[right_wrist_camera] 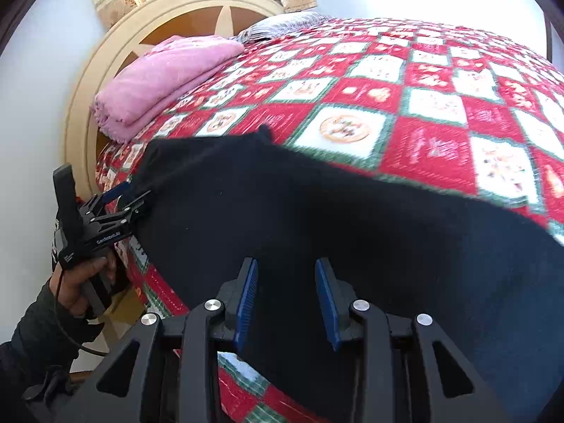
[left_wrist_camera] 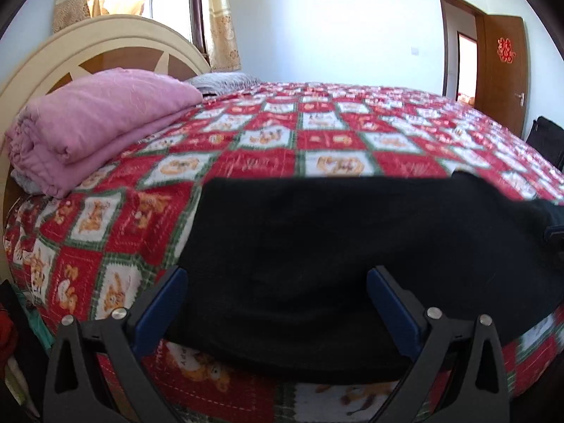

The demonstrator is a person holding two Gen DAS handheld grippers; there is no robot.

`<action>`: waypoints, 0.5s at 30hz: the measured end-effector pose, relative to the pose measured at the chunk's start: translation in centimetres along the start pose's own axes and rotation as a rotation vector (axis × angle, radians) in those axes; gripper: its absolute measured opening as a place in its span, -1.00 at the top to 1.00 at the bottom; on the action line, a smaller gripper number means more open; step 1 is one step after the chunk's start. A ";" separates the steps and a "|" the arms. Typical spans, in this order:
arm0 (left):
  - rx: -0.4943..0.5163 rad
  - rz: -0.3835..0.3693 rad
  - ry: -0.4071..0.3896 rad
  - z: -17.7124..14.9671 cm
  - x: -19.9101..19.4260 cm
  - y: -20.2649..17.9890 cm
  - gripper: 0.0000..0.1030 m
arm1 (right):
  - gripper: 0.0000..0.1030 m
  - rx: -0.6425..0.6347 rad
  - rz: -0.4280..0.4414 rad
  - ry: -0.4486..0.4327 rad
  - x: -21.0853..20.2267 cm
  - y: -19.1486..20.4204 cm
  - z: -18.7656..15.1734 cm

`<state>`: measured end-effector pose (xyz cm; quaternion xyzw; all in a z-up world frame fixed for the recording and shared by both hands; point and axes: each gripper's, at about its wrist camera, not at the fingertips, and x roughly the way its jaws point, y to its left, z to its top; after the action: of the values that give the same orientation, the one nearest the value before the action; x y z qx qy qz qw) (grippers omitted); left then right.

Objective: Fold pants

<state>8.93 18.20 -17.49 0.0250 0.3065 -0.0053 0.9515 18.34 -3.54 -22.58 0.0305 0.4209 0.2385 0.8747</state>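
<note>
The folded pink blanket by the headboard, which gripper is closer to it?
Left. The left gripper works the pants' edge nearest the pink blanket; the right gripper sits farther along the pants.

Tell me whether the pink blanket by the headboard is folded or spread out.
Folded. The pink blanket sits as a thick stacked bundle with rounded doubled edges, on the bedspread near the headboard.

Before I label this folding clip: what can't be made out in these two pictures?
- Pants: plain black in both views; waistband, legs and existing folds unreadable.
- Pants' right end: cut off by the left wrist view's edge.
- Left hand-held gripper: whether its spread fingers touch the cloth.
- Right hand-held gripper: same doubt.
- Quilt: pattern blurred.
</note>
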 end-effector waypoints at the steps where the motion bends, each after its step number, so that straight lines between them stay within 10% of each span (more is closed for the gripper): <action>1: 0.005 -0.006 -0.006 0.2 -0.2 -0.3 -1.00 | 0.24 0.003 -0.013 -0.010 -0.7 -0.6 0.0; 11: 0.100 -0.026 0.054 0.5 1.6 -5.7 -1.00 | -0.09 0.153 -0.295 0.035 -6.6 -13.5 -2.0; 15: 0.060 -0.016 0.051 0.5 1.8 -5.9 -1.00 | -0.09 0.197 -0.192 -0.005 -7.1 -15.9 -1.8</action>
<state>10.50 12.31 -18.40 0.0509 0.3304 -0.0217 0.9422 19.46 -21.03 -22.69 0.0764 0.4409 0.1111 0.8874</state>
